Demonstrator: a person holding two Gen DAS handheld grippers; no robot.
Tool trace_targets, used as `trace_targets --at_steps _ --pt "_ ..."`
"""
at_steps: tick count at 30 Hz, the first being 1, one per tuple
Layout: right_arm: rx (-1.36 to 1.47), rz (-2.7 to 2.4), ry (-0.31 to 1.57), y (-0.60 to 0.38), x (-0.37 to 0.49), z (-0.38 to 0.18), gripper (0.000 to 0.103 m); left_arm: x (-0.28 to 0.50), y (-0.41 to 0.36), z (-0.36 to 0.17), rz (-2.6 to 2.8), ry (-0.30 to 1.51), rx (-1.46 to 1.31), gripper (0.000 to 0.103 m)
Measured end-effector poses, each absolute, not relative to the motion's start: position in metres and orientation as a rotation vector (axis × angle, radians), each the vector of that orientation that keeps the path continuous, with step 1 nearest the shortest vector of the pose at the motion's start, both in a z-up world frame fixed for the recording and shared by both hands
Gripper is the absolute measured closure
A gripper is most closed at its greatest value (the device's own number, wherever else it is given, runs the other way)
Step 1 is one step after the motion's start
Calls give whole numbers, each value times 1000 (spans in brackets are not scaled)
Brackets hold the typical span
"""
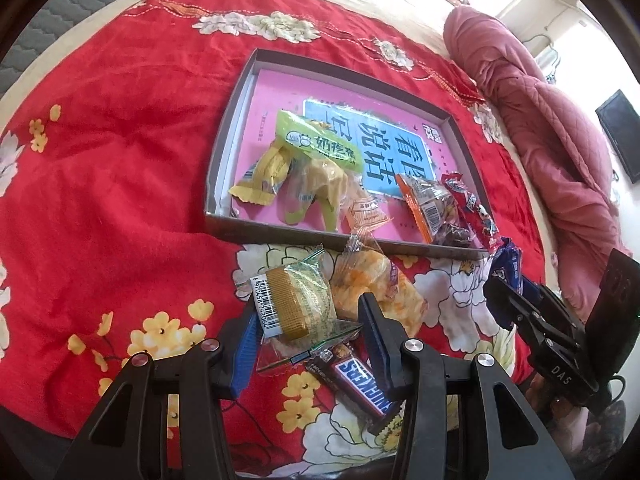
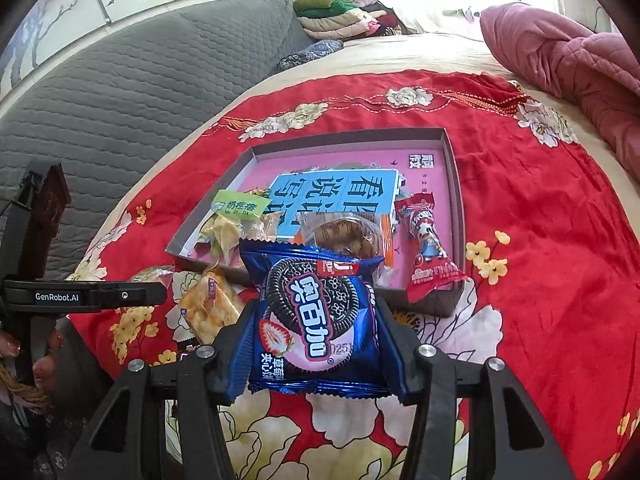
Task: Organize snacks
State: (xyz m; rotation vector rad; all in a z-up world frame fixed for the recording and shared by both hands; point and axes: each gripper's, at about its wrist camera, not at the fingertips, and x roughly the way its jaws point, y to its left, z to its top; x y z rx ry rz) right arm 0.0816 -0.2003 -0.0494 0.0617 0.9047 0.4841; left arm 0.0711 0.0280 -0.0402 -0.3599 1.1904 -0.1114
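Note:
My left gripper [image 1: 308,312] is shut on a clear green-edged packet with a golden-brown cake [image 1: 296,304], held just above the red floral bedspread. My right gripper [image 2: 316,316] is shut on a blue Oreo packet [image 2: 316,320], also lifted off the bedspread. A shallow grey box [image 1: 224,132] [image 2: 456,200] lies ahead of both, with a pink book and several snacks inside. On the bedspread below lie a Snickers bar [image 1: 360,380] and an orange cracker packet [image 1: 376,280] [image 2: 212,308]. The right gripper with its blue packet [image 1: 510,270] shows at the right of the left wrist view.
A rolled pink quilt [image 1: 552,128] [image 2: 568,64] lies along the right side of the bed. A grey quilted headboard cushion [image 2: 120,92] and folded clothes [image 2: 340,12] are at the far end. A hand [image 2: 44,360] holds the left gripper's handle.

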Motion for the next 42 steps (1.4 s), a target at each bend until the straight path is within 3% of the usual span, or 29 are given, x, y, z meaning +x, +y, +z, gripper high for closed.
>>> trace_targets --at_steps 42 --pt "133 479 733 -219 106 -17 49 120 -6 -2 -156 1068 -328 54"
